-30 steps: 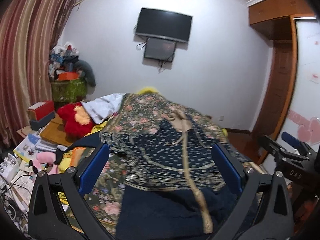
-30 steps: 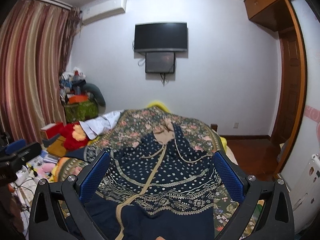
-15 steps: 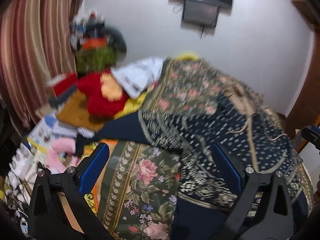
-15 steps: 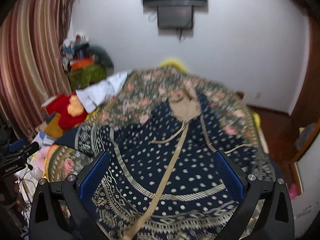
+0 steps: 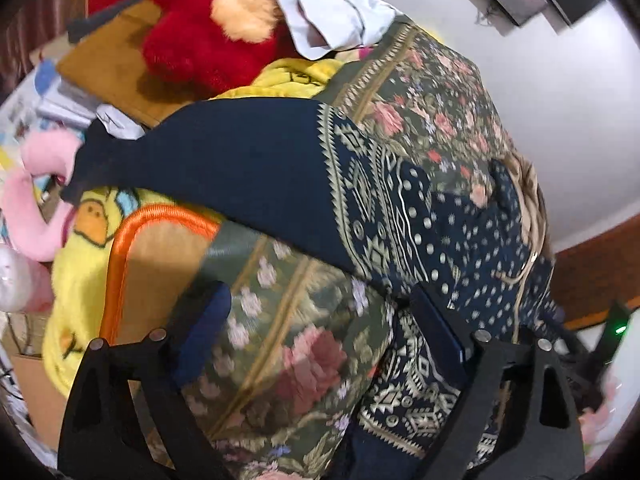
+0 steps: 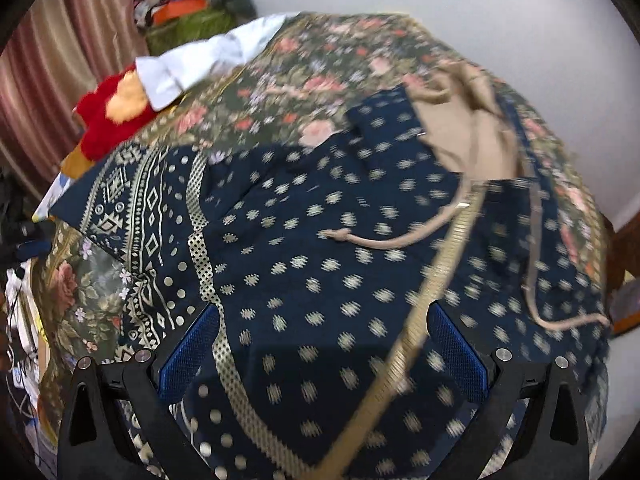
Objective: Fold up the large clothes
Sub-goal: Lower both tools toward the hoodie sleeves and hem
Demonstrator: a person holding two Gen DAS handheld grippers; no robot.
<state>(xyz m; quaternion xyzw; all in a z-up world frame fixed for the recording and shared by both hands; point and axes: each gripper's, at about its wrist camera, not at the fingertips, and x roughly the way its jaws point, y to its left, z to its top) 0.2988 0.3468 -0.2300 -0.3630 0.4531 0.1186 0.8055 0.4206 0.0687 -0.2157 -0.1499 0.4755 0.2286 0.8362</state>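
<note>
Dropping closer than before over the navy dress [image 6: 320, 248] on the floral bedspread [image 5: 280, 360], left gripper [image 5: 324, 328] and right gripper [image 6: 324, 344] both gape wide, empty.

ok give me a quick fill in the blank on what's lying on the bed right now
1. The navy garment lies spread on a ____ bedspread.
2. The plush toy beside the bed is ____ with a yellow patch.
3. Both the left gripper and the right gripper have their jaws ____.
4. The drawstrings on the garment are ____ in colour.

Missing words: floral; red; open; beige
</note>
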